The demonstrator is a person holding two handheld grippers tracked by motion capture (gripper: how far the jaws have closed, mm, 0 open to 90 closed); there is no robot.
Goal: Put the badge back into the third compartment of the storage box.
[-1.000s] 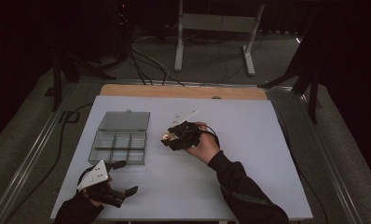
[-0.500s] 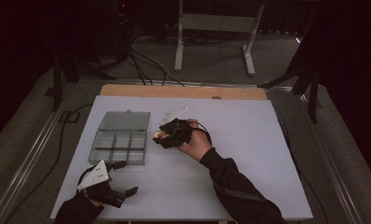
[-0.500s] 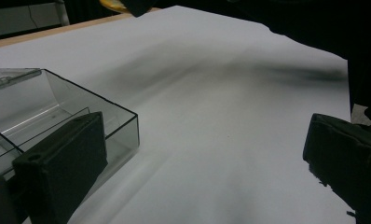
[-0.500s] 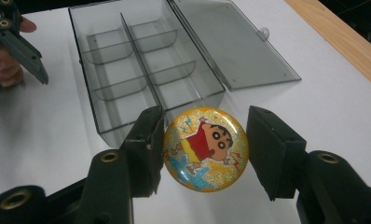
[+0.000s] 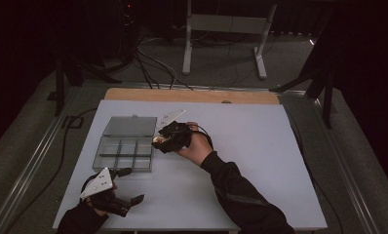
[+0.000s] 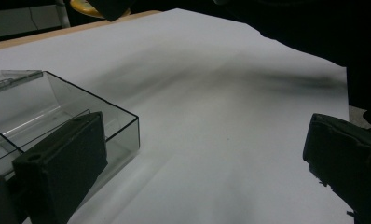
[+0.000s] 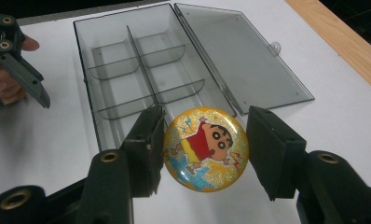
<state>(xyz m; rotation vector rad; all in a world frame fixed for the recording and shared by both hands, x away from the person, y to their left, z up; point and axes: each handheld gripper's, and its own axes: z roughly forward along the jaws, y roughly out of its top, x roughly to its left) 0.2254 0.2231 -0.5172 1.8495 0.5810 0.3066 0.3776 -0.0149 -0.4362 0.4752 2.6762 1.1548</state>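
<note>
Right gripper (image 7: 204,149): in my right hand, clamped on the round badge; one jaw presses its edge, the other stands just beside the opposite edge.
Round badge (image 7: 206,148): yellow, glittery, printed with a cartoon boy in a red shirt; held face-up between my right jaws, above the bench, just short of the near wall of the box.
Change, right gripper (image 5: 168,138): a second ago it hung further right over the open bench; now it sits against the right edge of the box, at the seam between tray and lid.
Compartment box (image 5: 124,152): clear grey plastic, divided tray, nothing visible in the compartments; unmoved since the earlier frames.
Lid (image 5: 129,126): hinged open, lying flat on the bench behind the tray.
Left gripper (image 5: 127,184): in my left hand at the near left corner of the bench, jaws wide apart, nothing between them; same place as before.
Left gripper view: the corner of the box (image 6: 104,112) lies just beyond one jaw.
Bench (image 5: 250,146): white top, wooden strip along the far edge.
</note>
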